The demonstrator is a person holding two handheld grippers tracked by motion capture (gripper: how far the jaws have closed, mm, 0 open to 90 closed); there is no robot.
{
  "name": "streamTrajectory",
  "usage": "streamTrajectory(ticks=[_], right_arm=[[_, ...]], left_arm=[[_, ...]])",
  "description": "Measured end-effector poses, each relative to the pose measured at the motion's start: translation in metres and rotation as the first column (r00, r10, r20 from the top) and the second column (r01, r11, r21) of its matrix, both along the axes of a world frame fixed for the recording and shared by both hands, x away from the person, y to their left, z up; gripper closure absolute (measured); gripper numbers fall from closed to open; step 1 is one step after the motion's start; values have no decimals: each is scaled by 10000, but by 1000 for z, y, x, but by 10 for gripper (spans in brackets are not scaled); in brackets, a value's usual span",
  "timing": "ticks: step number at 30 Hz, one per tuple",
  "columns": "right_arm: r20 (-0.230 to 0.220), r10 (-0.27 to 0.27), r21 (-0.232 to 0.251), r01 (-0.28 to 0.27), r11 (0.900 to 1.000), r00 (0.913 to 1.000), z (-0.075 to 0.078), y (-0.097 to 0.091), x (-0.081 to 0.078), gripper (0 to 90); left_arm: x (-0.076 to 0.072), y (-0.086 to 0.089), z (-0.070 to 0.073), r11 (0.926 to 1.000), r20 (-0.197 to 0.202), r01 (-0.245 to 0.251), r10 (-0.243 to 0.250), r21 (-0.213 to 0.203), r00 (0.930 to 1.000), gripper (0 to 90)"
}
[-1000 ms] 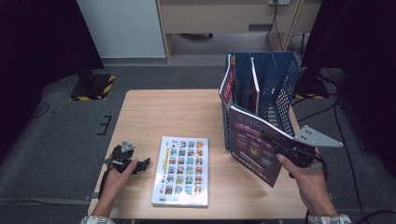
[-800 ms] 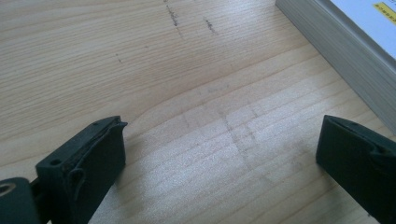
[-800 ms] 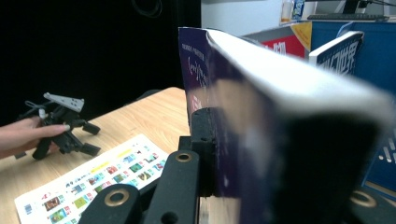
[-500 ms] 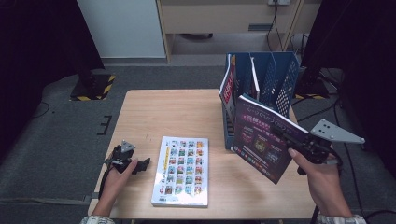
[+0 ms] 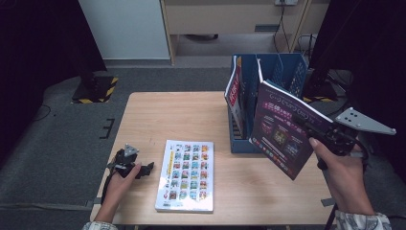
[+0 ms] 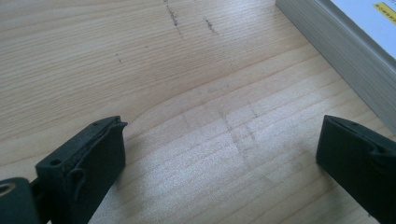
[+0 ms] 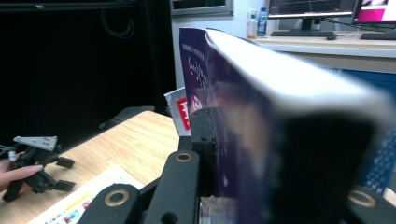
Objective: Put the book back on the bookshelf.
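My right gripper (image 5: 302,123) is shut on the lower right corner of a purple-covered book (image 5: 280,129), holding it tilted in the air just in front of the blue file rack (image 5: 287,72). In the right gripper view the book's (image 7: 280,102) spine and cover stand clamped between the jaws. A white book with a grid of small coloured pictures (image 5: 186,175) lies flat on the wooden table (image 5: 167,115). My left gripper (image 5: 146,168) rests on the table just left of that book, open, with bare wood between its jaws (image 6: 219,149).
A red-and-white book (image 5: 233,91) stands in the rack's left slot. The rack sits at the table's far right. The white book's edge (image 6: 355,51) lies close to the left gripper's right jaw. Dark floor surrounds the table.
My right gripper has lifted the purple book higher and carried it to the right, beside the rack. The left gripper and the white book have stayed put.
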State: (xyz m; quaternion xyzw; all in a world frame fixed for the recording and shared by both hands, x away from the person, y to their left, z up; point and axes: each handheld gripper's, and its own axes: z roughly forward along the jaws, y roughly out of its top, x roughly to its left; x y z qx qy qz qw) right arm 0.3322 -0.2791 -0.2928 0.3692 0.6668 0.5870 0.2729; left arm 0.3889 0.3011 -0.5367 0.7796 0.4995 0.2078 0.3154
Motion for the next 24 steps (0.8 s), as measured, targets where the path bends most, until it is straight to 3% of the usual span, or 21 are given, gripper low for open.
streamTrajectory(ticks=[13, 21, 24], right_arm=[[-113, -864, -308, 860, 9958, 9962, 8, -18, 2, 841], [-128, -1840, -770, 1825, 9802, 9828, 17, -16, 24, 841], [-129, -2232, -816, 2214, 9718, 9747, 22, -11, 41, 841]], left_arm=[[0, 0, 0, 10000, -6, -9, 9, 8, 10000, 3], [0, -1, 0, 10000, 0, -24, 24, -7, 10000, 3], [0, -1, 0, 10000, -4, -23, 23, -5, 10000, 3]])
